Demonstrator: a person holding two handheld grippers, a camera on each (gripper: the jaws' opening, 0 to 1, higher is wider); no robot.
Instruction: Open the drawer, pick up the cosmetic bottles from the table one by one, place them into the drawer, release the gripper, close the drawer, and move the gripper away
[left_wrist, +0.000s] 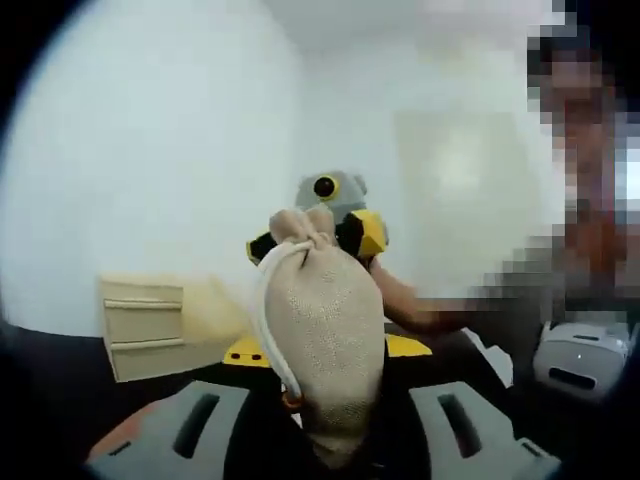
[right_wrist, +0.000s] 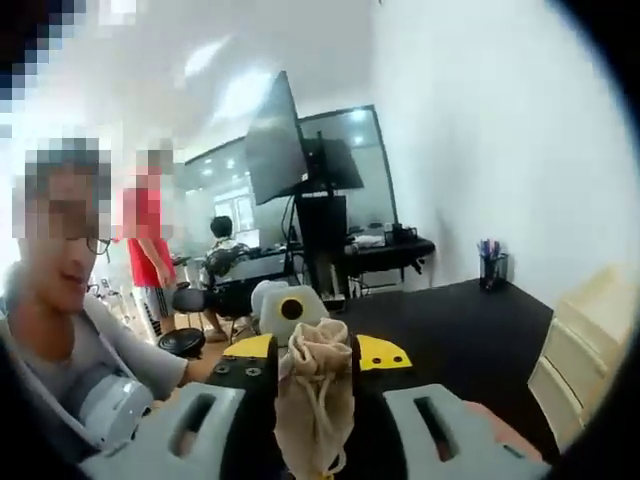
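A beige drawstring pouch (left_wrist: 325, 340) hangs in the air between both grippers. My left gripper (left_wrist: 325, 352) is shut on the pouch's body, with its yellow-tipped fingers (left_wrist: 245, 350) pressed on either side. Facing it in the left gripper view, my right gripper (left_wrist: 318, 238) clamps the pouch's tied neck. In the right gripper view, the pouch (right_wrist: 315, 400) stands upright between the right gripper's (right_wrist: 318, 355) jaws, and the left gripper (right_wrist: 290, 305) sits just behind it. A cream drawer unit (left_wrist: 145, 330) with its drawers pushed in stands on the dark table (right_wrist: 450, 320), off to the side (right_wrist: 580, 350).
A person (right_wrist: 70, 330) sits close behind the grippers, with an arm (left_wrist: 420, 310) reaching in. A white device (left_wrist: 580, 360) lies near them. A pen cup (right_wrist: 490, 265) stands far back by the white wall. Monitors, desks and other people fill the room beyond.
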